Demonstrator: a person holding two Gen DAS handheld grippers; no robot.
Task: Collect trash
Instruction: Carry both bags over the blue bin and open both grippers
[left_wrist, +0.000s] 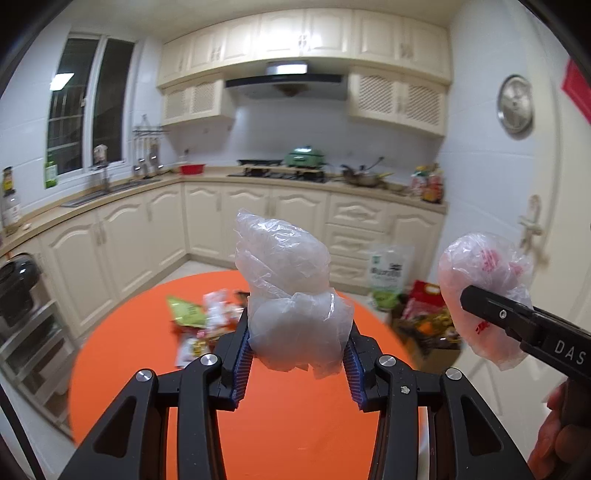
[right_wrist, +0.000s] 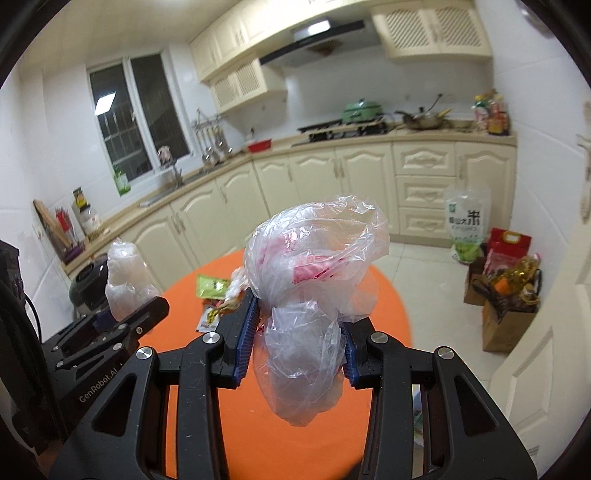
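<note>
My left tongs (left_wrist: 299, 350) grip a crumpled clear plastic bag (left_wrist: 284, 280), its long axis upright above the orange surface (left_wrist: 295, 435). My right tongs (right_wrist: 297, 347) clamp a red-printed plastic bag (right_wrist: 314, 266), also upright. Snack wrappers (left_wrist: 201, 317) lie on the surface.

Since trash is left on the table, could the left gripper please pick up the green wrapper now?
Probably not: the left gripper is shut on a clear bag, so nothing can grip the green wrapper.
</note>
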